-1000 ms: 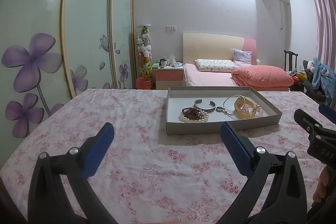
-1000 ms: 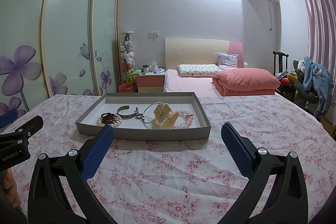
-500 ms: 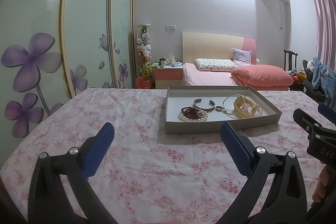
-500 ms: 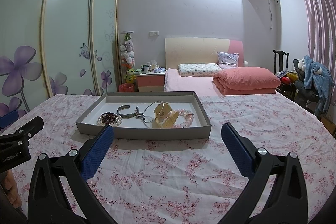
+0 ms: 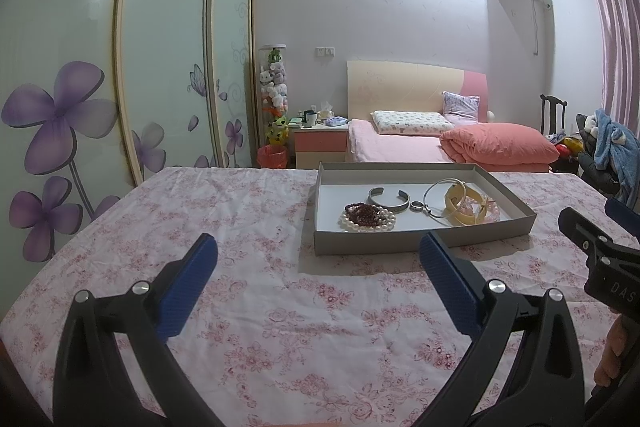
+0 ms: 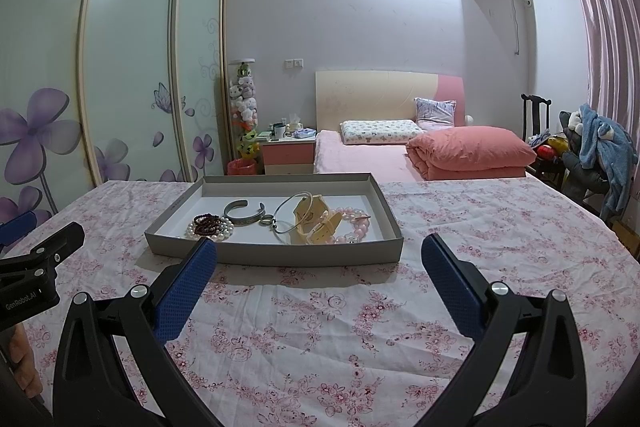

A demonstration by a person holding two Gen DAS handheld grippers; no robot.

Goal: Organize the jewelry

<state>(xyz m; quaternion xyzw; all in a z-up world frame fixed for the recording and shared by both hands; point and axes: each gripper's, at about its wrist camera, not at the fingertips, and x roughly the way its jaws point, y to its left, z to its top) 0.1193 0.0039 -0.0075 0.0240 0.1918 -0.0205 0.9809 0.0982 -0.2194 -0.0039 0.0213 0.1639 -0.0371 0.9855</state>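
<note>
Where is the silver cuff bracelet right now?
The silver cuff bracelet lies in the grey tray on the flowered cloth, just behind the pearl bracelet and left of the small ring.

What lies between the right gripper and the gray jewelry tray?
Only bare floral cloth separates the right gripper from the gray jewelry tray; the right wrist view shows this.

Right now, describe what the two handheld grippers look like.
Both match: the left gripper and right gripper have black plastic arms with silver rivets and jaws faced in blue textured pads. White lettering marks each body, "GenRobot.AI" on the left one.
</note>
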